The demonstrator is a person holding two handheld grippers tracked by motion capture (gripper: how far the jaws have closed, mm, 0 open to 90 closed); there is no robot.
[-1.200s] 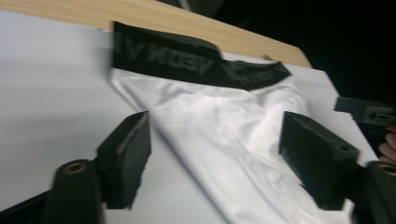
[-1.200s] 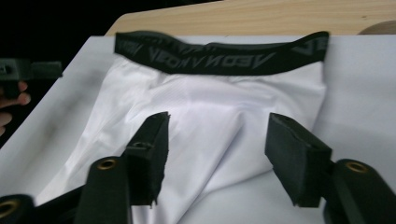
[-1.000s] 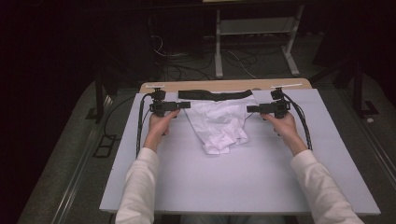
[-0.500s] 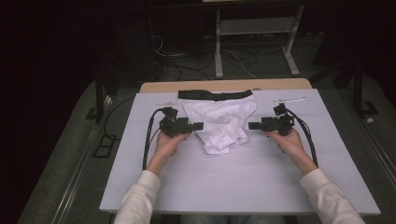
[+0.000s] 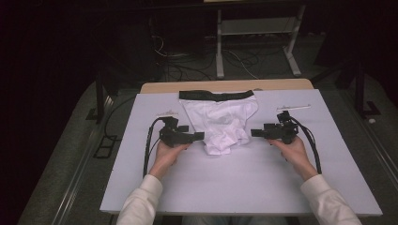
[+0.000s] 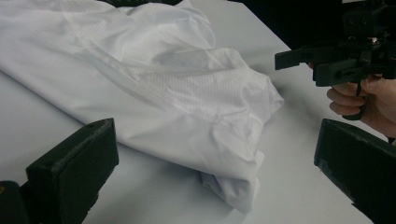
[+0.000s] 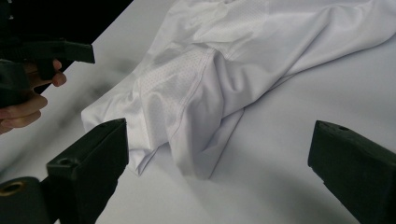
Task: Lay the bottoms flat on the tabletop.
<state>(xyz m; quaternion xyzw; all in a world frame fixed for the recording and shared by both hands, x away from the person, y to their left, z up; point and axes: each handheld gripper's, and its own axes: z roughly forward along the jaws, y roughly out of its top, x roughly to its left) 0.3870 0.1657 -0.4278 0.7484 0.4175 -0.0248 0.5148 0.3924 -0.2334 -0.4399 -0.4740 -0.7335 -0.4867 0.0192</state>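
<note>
Centrally on the pale table (image 5: 244, 183) lies a white garment (image 5: 220, 124), a pair of briefs with a black waistband (image 5: 213, 95) stretched along the table's far edge and the white cloth bunched and folded toward the near side, ending in a rumpled lobe. In the left gripper view the garment (image 6: 154, 93) shows a panel of fine mesh between smooth fabric, with its folded tip resting on the table just ahead of the jaws. The left gripper (image 5: 196, 137) sits just beside the garment's left edge, its tips near the cloth but apart from it; its jaws stand spread wide with nothing between them. The right gripper (image 5: 256, 133) is level with it on the other side, pointing inward at the garment's right edge, near but not touching; its jaws are likewise spread, having just been opening and then easing in slightly, with the folded tip of the garment (image 7: 196, 107) ahead of them and nothing pinched. Each gripper is held in a hand, with white sleeves coming in from the near edge and black cables looping back from the grippers.
</note>
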